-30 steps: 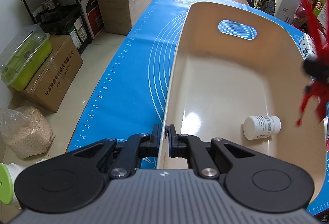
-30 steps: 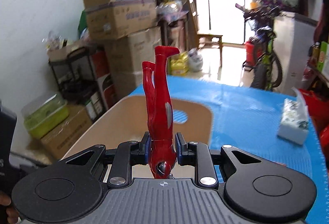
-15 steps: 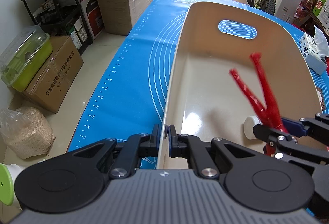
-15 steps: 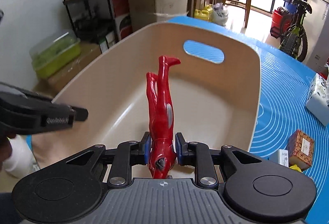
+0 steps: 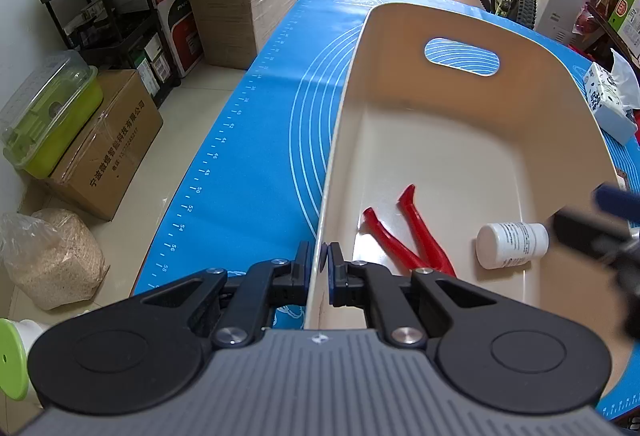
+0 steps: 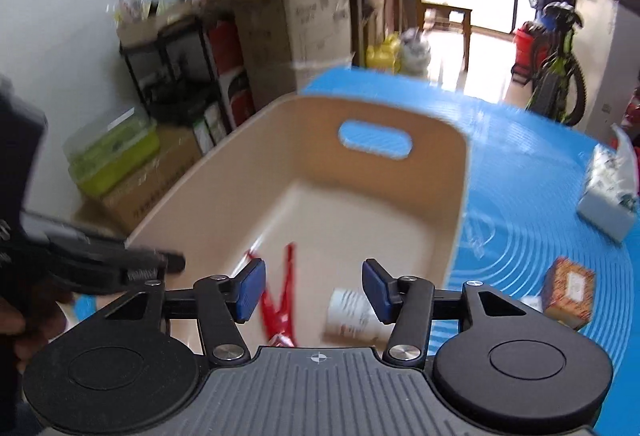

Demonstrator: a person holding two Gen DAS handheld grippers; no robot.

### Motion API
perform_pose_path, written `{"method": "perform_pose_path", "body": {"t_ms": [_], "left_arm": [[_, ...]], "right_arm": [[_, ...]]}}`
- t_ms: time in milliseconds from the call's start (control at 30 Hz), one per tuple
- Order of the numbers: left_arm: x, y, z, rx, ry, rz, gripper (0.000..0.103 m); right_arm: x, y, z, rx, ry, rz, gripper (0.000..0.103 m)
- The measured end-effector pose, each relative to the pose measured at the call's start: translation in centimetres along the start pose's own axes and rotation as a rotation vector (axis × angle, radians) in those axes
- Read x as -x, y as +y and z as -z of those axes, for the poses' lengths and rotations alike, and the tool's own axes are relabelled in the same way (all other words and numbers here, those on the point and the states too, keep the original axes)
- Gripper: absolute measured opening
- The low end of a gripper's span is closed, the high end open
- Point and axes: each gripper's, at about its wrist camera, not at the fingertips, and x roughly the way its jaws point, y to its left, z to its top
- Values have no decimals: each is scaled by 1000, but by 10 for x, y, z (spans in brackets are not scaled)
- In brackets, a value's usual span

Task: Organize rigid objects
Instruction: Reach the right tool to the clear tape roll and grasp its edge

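right gripper jaws just opening, nothing between them, red hard-plastic action figure lying below in beige plastic bin beside white pill bottle; figure likely light, stiff, slick—grip torso; left gripper pinches bin's rim.

Left wrist view: close at beige bin near-left rim, angled down along it. Right wrist view: above near end; both share bin interior
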Motion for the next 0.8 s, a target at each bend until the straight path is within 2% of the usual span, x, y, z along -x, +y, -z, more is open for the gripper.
{"method": "perform_pose_path", "body": {"t_ms": [167, 333, 567, 700, 800], "left_arm": [[0, 0, 0, -2, 1, -3, 10], [0, 0, 0, 0, 1, -2, 10], [0, 1, 0, 4, 3, -2, 10], [0, 0, 0, 7, 4, -1, 10], [-1, 0, -1, 10, 5, -1, 10]], "right_arm": [[26, -31, -7, -76, -73, 37, 67], [42, -68, -7, -137, -103, 105, 71], [47, -127, 11, -210, -105, 283, 72], [43, -160, 28, -266, -72, 376, 72], [39, -179, 42, -306, -28, 414, 72]]}}
